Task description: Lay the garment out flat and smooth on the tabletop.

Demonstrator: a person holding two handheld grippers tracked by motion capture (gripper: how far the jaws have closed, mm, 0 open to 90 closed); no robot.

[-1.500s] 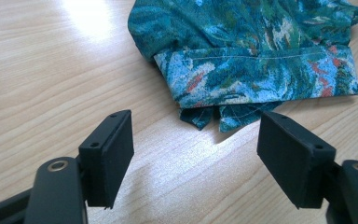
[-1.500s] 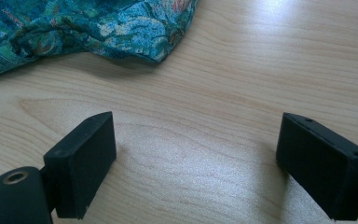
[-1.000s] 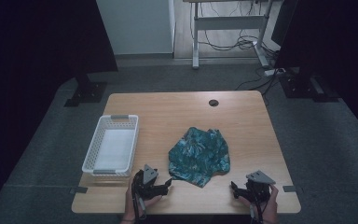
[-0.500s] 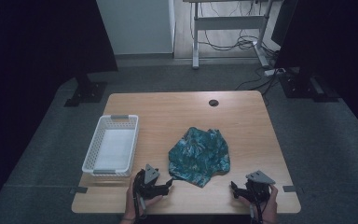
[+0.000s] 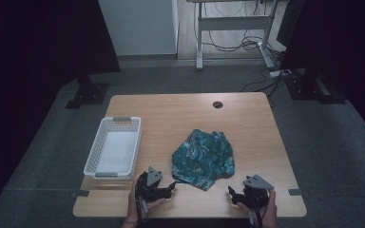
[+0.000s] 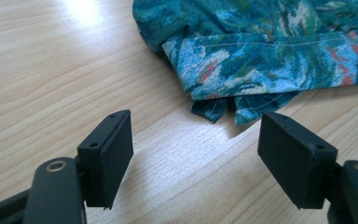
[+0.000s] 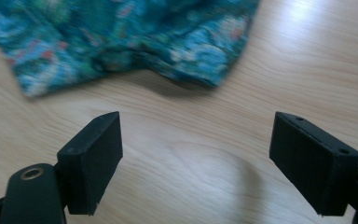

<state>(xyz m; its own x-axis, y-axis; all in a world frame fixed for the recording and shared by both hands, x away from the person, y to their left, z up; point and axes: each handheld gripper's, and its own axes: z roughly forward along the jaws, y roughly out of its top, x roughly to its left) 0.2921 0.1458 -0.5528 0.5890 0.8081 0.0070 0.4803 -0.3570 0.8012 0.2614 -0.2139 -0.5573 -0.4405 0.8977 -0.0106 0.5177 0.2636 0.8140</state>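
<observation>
Lying crumpled on the wooden counter (image 5: pixel 247 118) is a teal patterned cloth (image 5: pixel 203 158), a little nearer the person's edge than the middle of the top. Taking the cloth as the landmark: the white slatted basket (image 5: pixel 96 157) stands well apart from it toward the counter's left side, and a small dark round hole (image 5: pixel 217 104) in the top sits beyond it, toward the far edge.

The left tool (image 5: pixel 170 186) is held low over the counter just beside the cloth's near left corner, its jaws spread wide with nothing between them. In the left gripper view the left tool (image 6: pixel 196 161) points at bare wood, and the cloth (image 6: pixel 265 51) lies just ahead of the jaws, a folded hem with pale stitching turned toward them and two small dark corners poking out beneath; no pad touches the fabric.

The right tool (image 5: pixel 232 194) rests near the cloth's near right edge, a short way apart from it. Its jaws stand wide and have just been easing slightly closer, with only bare wood between them. In the right gripper view the right tool (image 7: pixel 196 165) faces the cloth (image 7: pixel 121 42), which fills the upper part of that picture, its rumpled lower edge casting a shadow on the wood ahead of the jaws, clear of both pads
</observation>
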